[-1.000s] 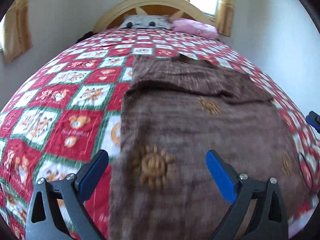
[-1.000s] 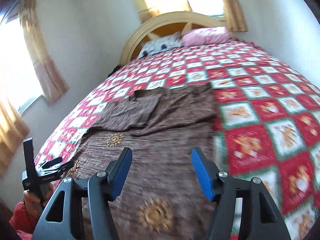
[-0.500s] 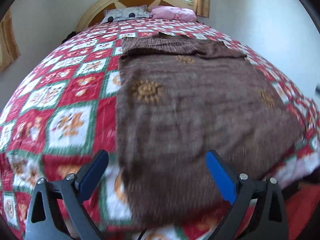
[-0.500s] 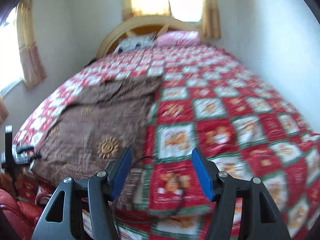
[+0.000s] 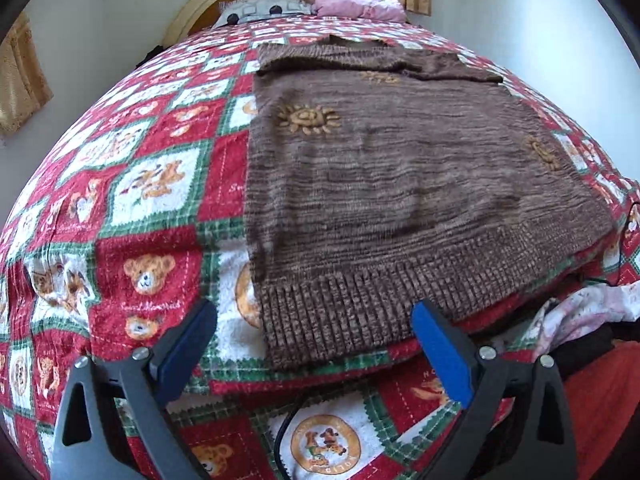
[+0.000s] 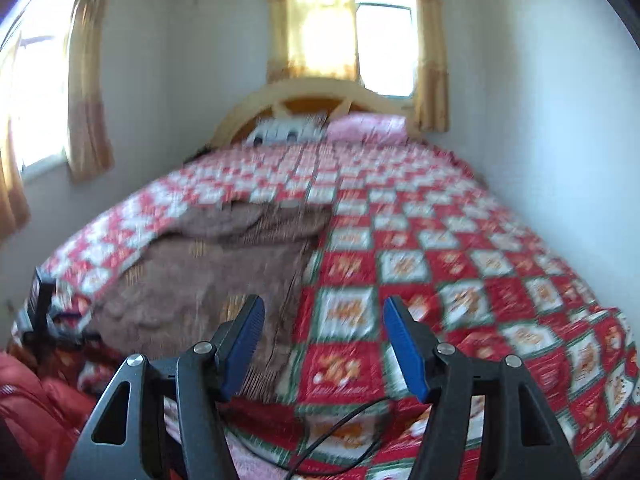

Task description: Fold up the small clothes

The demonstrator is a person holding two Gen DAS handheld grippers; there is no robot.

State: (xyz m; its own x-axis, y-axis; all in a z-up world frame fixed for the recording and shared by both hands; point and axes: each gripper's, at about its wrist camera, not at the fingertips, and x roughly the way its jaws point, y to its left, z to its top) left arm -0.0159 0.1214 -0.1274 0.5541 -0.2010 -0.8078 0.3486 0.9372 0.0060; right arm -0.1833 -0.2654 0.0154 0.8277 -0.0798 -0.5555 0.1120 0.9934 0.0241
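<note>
On the red-and-green teddy-bear quilt the brown knit sweater with orange suns lies flat, sleeves already tucked. You've pulled both grippers back to the hem: left gripper and right gripper apart, empty. Bottom-up fold looks next.
</note>
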